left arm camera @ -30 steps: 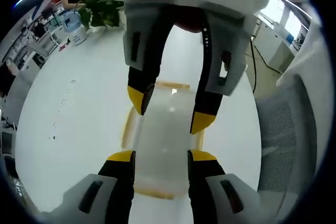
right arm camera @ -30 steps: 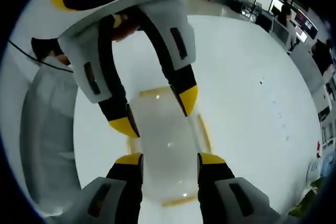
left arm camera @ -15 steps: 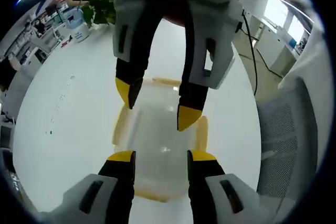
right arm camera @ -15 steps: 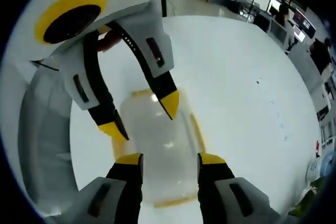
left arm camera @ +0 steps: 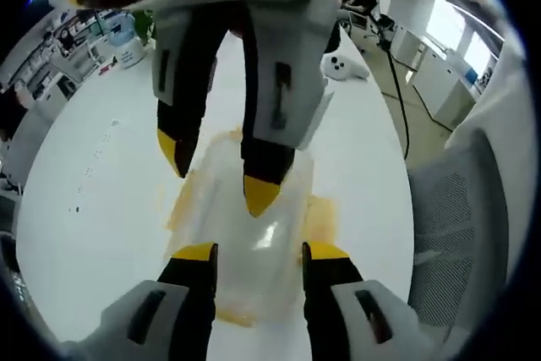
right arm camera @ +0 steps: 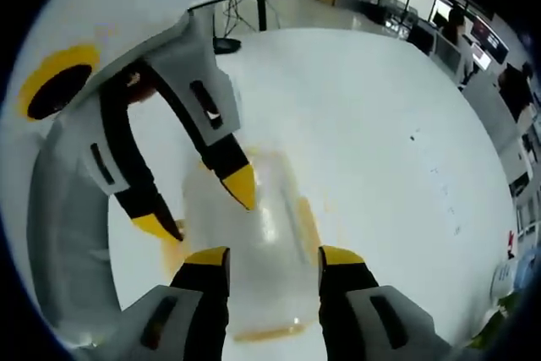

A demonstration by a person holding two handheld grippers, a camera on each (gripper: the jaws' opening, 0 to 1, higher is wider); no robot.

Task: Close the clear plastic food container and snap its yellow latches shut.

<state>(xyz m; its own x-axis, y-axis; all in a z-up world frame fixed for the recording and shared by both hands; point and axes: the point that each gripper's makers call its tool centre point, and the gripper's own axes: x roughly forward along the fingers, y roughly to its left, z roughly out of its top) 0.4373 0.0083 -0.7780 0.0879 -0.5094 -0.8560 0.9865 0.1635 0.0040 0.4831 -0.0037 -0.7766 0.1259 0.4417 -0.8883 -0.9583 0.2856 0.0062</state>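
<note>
A: Where's the box rn?

B: Clear container [left arm camera: 254, 234] sits on the white table [left arm camera: 93, 175], right under both my claws. Lid looks to be on top, but I can't tell if it's fully seated. Yellow latches [left arm camera: 319, 219] show along its edges, looks like one per side; a bit blurred.

A: Claw state?

B: My left gripper [left arm camera: 254, 253] is spread about the box's width, holding nothing, tips hanging over the near end of the container. My right gripper [right arm camera: 272, 258] is likewise apart and empty over the opposite end. Whether the tips touch the lid, can't say.

A: Which way does it run?

B: Long axis goes away from my left gripper's tips toward my right one, so we face each other along it. End latches by each claw, side latches [right arm camera: 308, 224] on the long edges. Lies flat, lid face up.

A: How to do the step well?

B: Imo press the lid down square first w/ one claw, then push each latch down over the rim, opposite pairs, so the box doesn't skate on the table. Risk: it slides if only one side is pushed.
</note>
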